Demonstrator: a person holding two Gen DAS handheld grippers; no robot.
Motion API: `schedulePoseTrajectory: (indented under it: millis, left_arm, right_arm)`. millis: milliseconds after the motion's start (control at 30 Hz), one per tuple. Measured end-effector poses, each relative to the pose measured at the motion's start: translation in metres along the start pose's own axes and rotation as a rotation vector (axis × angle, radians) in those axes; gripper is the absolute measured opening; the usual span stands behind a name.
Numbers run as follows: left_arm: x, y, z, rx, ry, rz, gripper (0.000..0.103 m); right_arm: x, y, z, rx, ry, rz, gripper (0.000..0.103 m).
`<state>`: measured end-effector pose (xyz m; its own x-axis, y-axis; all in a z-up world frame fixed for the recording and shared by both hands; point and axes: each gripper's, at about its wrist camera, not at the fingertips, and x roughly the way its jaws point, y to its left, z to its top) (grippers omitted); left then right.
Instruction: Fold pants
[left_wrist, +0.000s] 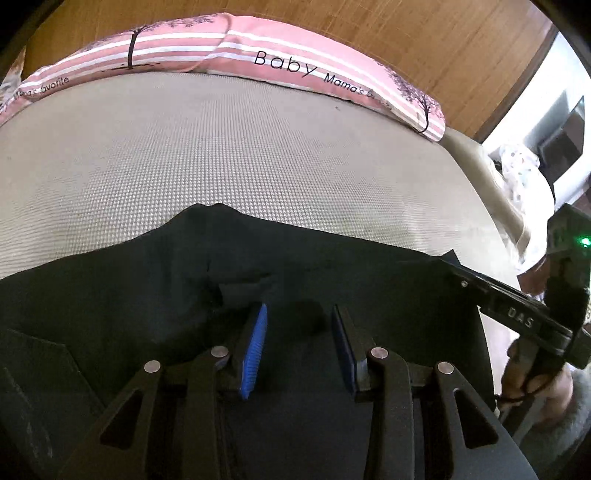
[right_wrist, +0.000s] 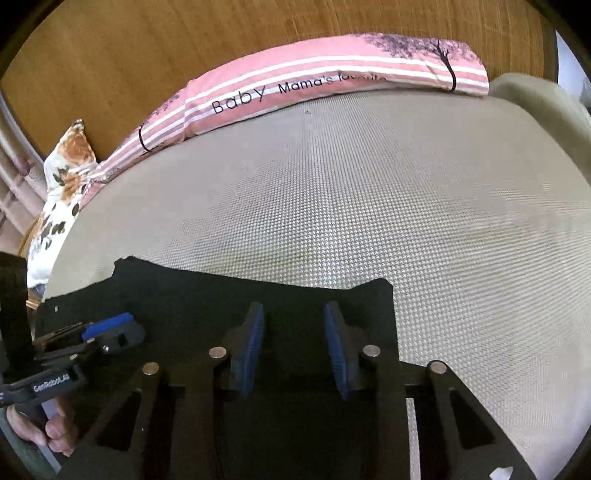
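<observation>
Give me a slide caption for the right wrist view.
Right gripper open above black pants on a woven mat.

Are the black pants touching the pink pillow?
Apart. The left wrist view shows bare beige mattress between the pants and the pink pillow.

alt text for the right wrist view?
Right gripper, blue pads apart with nothing between them, hovers over dark pants spread on a beige textured mattress. Left gripper enters at lower left; a pink striped pillow lies beyond.
</observation>
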<state>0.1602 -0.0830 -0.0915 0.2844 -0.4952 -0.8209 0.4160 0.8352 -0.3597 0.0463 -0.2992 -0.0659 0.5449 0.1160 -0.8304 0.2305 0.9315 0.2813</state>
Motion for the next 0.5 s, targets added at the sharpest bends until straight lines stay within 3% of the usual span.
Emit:
schedulePoseTrajectory:
  millis: [167, 500]
  left_arm:
    - [-0.012, -0.009, -0.010, 0.061, 0.009, 0.042, 0.040]
    - [-0.045, -0.015, -0.080, 0.165, 0.043, 0.065, 0.046]
  right_arm:
    - [-0.014, 0.004, -0.005, -0.010, -0.001, -0.005, 0.032]
    - [-0.055, -0.005, -0.079, -0.055, 0.097, -0.028, 0.032]
